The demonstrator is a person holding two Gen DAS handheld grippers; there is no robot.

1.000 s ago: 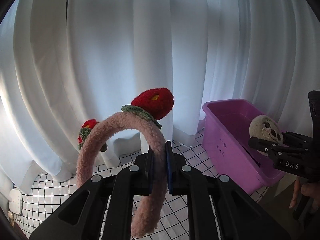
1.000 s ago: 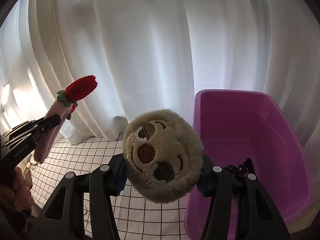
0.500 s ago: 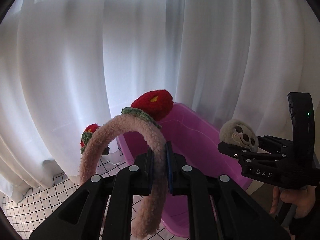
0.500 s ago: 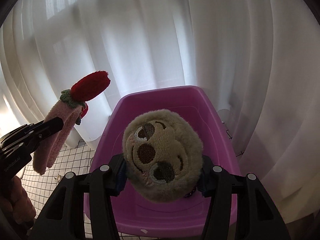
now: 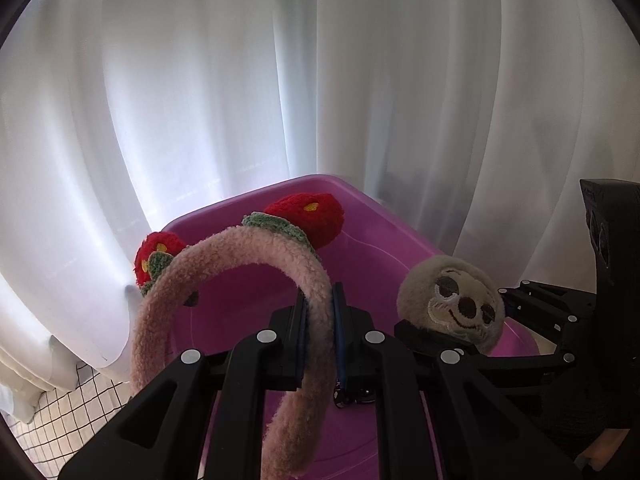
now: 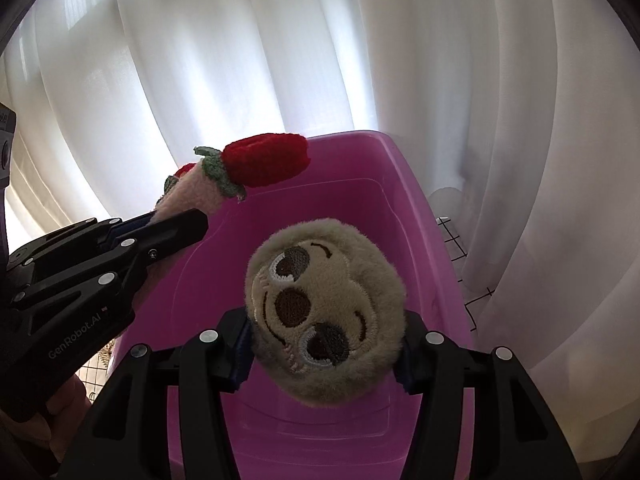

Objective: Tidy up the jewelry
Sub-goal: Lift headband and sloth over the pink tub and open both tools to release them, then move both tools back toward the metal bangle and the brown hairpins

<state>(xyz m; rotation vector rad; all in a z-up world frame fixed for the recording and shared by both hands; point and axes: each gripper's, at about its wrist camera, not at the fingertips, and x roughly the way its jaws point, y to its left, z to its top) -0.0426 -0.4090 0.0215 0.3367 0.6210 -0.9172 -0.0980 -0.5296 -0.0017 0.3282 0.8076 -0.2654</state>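
My left gripper [image 5: 320,320] is shut on a fluffy pink headband [image 5: 240,264] with two red knitted flowers, and holds it over the purple plastic bin [image 5: 372,252]. My right gripper [image 6: 324,344] is shut on a round beige plush sloth face [image 6: 324,312] and holds it above the same bin [image 6: 360,200]. In the right wrist view the left gripper [image 6: 176,228] and headband [image 6: 208,188] come in from the left over the bin's rim. In the left wrist view the right gripper [image 5: 452,332] with the sloth face [image 5: 452,304] sits to the right. A small dark item [image 5: 354,394] lies on the bin floor.
White sheer curtains [image 5: 320,80] hang close behind the bin. A white cloth with a black grid [image 5: 60,420] covers the surface at the lower left. The person's hand [image 6: 48,412] holds the left gripper at the lower left of the right wrist view.
Both grippers have moved in over the purple bin, each still holding its item. The bin now fills the lower middle of both views, and the grippers are closer together.
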